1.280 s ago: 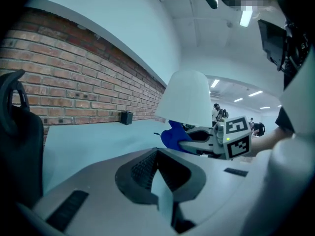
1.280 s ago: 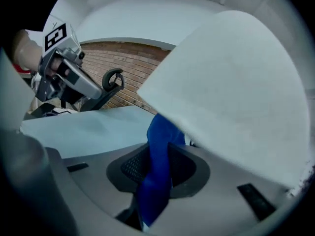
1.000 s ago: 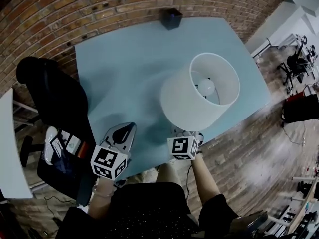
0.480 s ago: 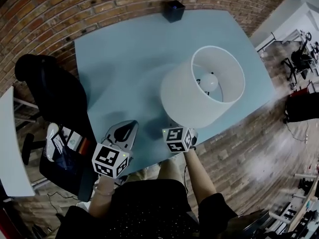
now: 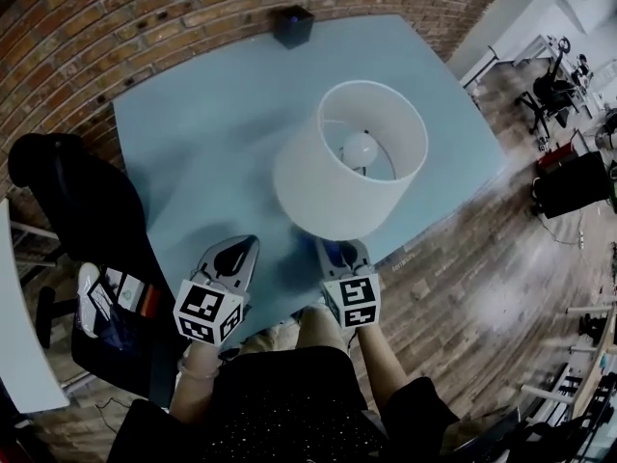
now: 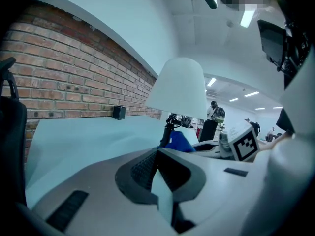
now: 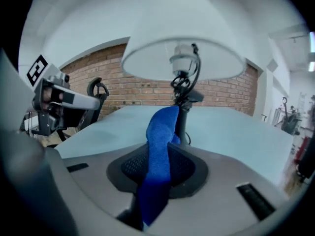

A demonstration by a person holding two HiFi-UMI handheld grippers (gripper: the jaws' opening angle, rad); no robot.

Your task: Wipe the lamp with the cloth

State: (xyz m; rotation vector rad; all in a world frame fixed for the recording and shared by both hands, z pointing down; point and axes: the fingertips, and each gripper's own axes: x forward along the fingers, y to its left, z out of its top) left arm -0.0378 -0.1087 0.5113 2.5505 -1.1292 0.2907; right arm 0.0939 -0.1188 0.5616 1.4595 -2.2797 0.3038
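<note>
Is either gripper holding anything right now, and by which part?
The right gripper holds the blue cloth, pinched along its lower part between the jaws, its free end sticking up by the lamp. The left gripper holds nothing.

White lamp stands on the table (bulb visible).

I am in an office, a big open work room. A brick wall runs along one side, and a wide blue table stands next to it. A black desk chair sits beside the table. The floor is wood. Farther off I see another desk chair, long lights on the ceiling, and a person standing.
</note>
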